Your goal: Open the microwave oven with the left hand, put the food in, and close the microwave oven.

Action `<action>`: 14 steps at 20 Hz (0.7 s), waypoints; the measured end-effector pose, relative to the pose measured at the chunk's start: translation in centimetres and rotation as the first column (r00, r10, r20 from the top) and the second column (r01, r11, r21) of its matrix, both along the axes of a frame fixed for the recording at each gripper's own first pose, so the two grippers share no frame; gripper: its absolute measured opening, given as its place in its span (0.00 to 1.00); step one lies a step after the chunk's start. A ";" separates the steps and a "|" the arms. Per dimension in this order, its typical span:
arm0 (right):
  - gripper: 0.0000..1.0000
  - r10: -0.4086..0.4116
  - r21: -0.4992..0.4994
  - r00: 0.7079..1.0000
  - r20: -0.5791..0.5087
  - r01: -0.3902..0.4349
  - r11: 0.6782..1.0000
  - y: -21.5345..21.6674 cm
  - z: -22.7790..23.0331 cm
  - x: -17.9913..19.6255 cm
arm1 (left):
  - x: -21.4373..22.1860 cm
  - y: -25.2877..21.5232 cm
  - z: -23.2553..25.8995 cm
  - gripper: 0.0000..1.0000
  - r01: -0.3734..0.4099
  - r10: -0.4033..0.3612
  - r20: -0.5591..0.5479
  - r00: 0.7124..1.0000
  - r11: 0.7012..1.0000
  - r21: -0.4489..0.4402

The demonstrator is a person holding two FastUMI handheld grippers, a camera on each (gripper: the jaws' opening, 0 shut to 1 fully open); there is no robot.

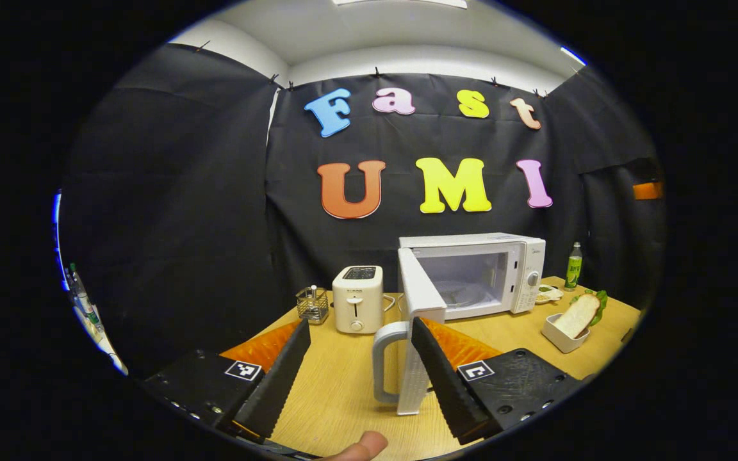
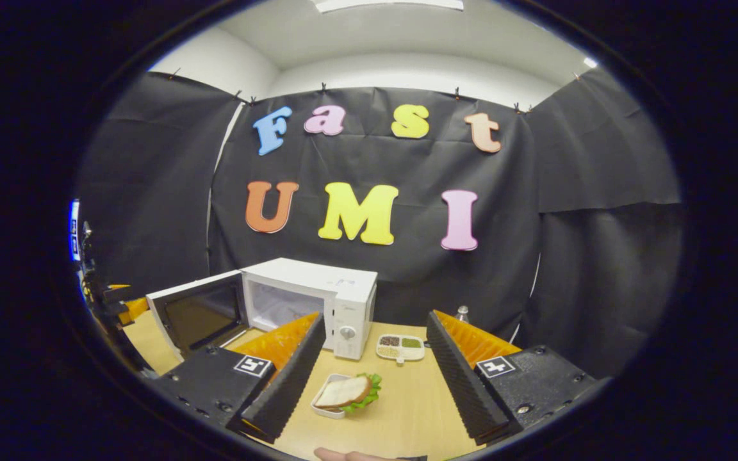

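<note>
Both our grippers hang spread and empty: the left gripper point(image 1: 359, 368) has the door handle point(image 1: 387, 362) between its fingers, unpinched; the right gripper point(image 2: 375, 368) hovers above the sandwich point(image 2: 346, 392) in its white dish point(image 2: 325, 410). Beyond, the microwave point(image 2: 318, 301) stands with its door point(image 1: 417, 320) swung wide. We'd descend squarely, pinch the dish rim, and lift level.

We see the microwave point(image 1: 471, 272) head-on from the left gripper view, obliquely from the right gripper view; both share the table point(image 2: 407, 397).
</note>
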State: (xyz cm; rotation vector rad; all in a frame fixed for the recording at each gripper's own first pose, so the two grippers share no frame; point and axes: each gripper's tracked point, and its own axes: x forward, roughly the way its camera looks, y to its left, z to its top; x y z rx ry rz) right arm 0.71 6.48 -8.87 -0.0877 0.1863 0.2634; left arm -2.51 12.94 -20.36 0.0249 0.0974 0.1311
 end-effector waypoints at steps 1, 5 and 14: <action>0.96 0.005 0.006 1.000 -0.022 -0.005 1.000 0.1 -0.6 0.5 | 0.0 0.0 0.4 0.95 -0.006 0.006 0.002 1.000 1.000 0.005; 0.96 0.052 0.021 0.989 -0.140 -0.050 0.999 0.4 -3.0 2.6 | 0.4 -0.8 2.8 0.96 -0.028 0.028 0.021 0.999 1.000 0.011; 1.00 0.145 0.039 0.884 -0.444 -0.142 0.989 -1.3 -11.4 8.3 | 2.7 -5.6 6.3 0.95 0.003 0.002 0.074 0.997 0.997 -0.076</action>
